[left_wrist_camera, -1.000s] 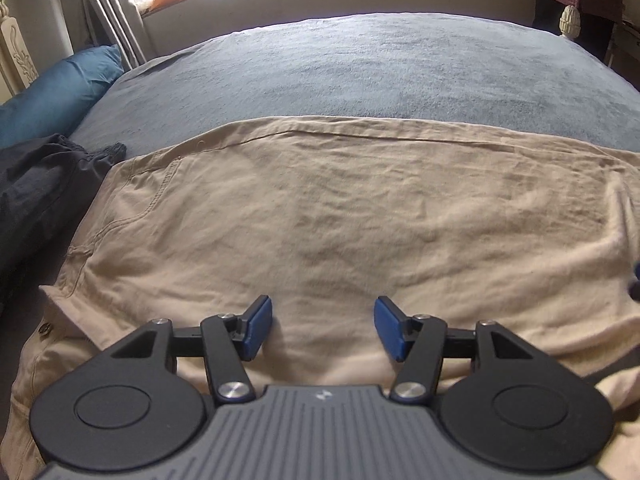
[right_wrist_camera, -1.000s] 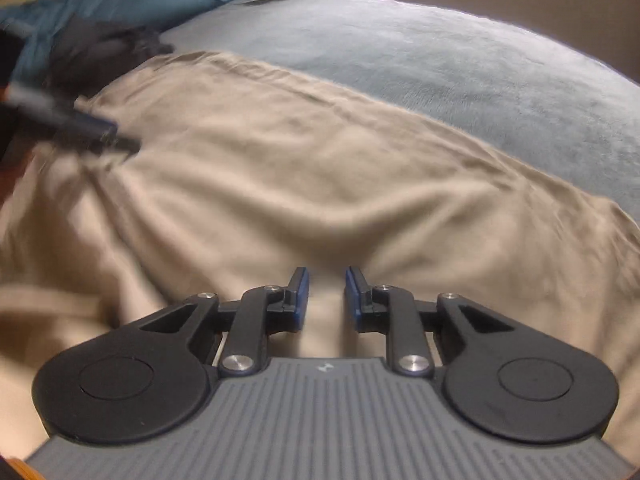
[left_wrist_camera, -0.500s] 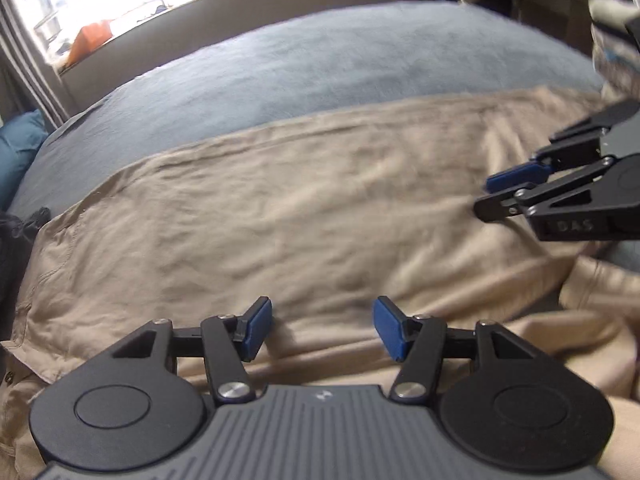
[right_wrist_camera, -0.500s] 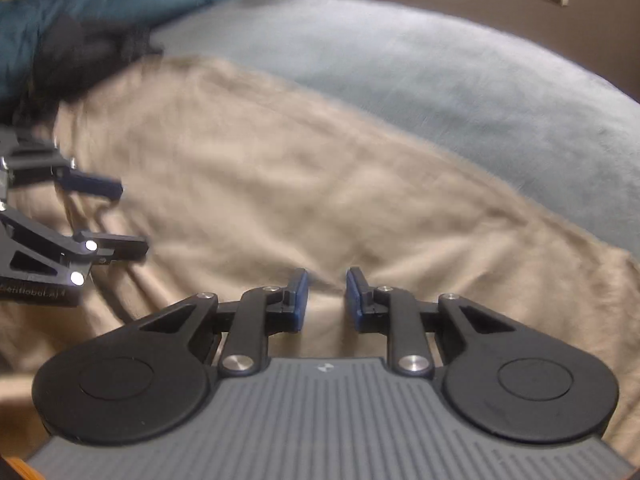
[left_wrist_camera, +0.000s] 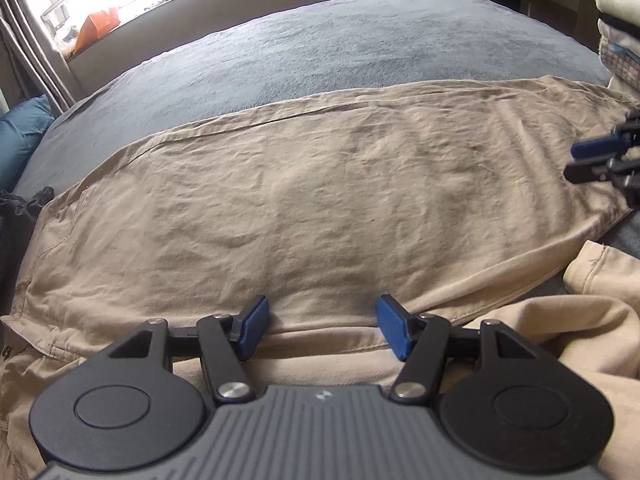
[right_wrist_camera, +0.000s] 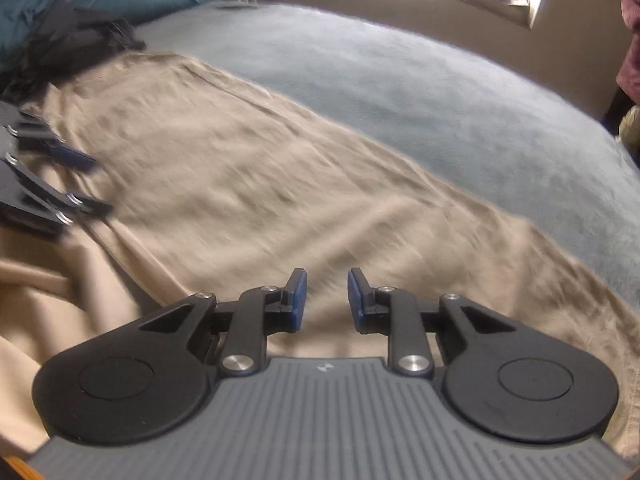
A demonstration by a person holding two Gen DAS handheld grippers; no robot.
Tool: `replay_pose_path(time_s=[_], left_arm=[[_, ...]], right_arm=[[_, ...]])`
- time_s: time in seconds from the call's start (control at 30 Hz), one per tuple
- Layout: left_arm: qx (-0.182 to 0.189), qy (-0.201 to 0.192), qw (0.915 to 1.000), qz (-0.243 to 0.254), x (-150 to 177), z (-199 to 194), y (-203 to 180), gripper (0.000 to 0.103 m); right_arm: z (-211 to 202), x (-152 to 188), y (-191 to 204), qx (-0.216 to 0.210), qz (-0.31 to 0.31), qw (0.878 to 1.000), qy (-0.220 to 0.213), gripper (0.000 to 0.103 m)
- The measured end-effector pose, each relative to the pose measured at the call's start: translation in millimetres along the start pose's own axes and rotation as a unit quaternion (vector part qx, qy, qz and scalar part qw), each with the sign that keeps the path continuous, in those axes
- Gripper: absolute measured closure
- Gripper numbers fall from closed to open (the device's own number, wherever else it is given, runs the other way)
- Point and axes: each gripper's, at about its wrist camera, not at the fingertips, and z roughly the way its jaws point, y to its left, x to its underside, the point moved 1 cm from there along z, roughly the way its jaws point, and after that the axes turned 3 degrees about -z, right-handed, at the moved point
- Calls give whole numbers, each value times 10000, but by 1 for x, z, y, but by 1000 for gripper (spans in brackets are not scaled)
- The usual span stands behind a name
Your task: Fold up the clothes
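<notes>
Currently, the wrinkled beige cotton trousers lie spread across the grey-blue fleece bed cover, one leg folded flat over the other, waistband toward nine o'clock in my left wrist view and hem toward three o'clock.

Changes noted against the preceding second:
- My left gripper has travelled along the near edge of the cloth and rolled slightly; the waistband pocket seam, earlier close at its nine o'clock, now sits further off. Its fingers are opening, standing moderately wide, with nothing between them; they hover just over the near fold edge.
- My right gripper has drawn back toward the hem end. In the left view it was prominent at three o'clock half a second ago; only its tips now show at the frame edge. Its fingers stand narrow, with a clear gap and no cloth pinched.
- The loose lower trouser leg remains bunched at four o'clock.

Assessment: both grippers are free of the garment, so the lengthwise fold appears laid. I judge the crosswise fold is next, needing a fresh grip at hem or waistband. The bunched lower leg may spoil alignment.
</notes>
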Motion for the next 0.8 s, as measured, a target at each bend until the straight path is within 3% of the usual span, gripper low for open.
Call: replay_pose_path(time_s=[0.1, 0.23, 0.33, 0.43, 0.53, 0.63, 0.73, 0.8], left_arm=[[35, 23, 10000, -60, 1, -1, 3, 40], [24, 20, 10000, -75, 3, -2, 3, 40], [-13, 24, 10000, -94, 3, -1, 2, 40], [-35, 58, 9999, -131, 2, -1, 2, 40], [-11, 58, 9999, -133, 3, -1, 3, 40], [13, 45, 9999, -129, 3, 0, 5, 40], [-2, 51, 9999, -129, 2, 1, 4, 40], [-5, 55, 9999, -140, 2, 1, 4, 40]], right_arm=[[-16, 40, -10, 11, -61, 10000, 34, 81], [-55, 62, -34, 225, 206, 9987, 409, 82], [-65, 50, -54, 469, 425, 9980, 66, 82], [-53, 40, -64, 647, 390, 9971, -122, 82], [-36, 61, -81, 869, 284, 9956, 222, 81], [-53, 100, -121, 1427, 699, 9867, 351, 81], [-70, 125, -166, 2291, 1264, 9632, 616, 81], [-78, 131, -179, 2650, 1479, 9502, 709, 80]])
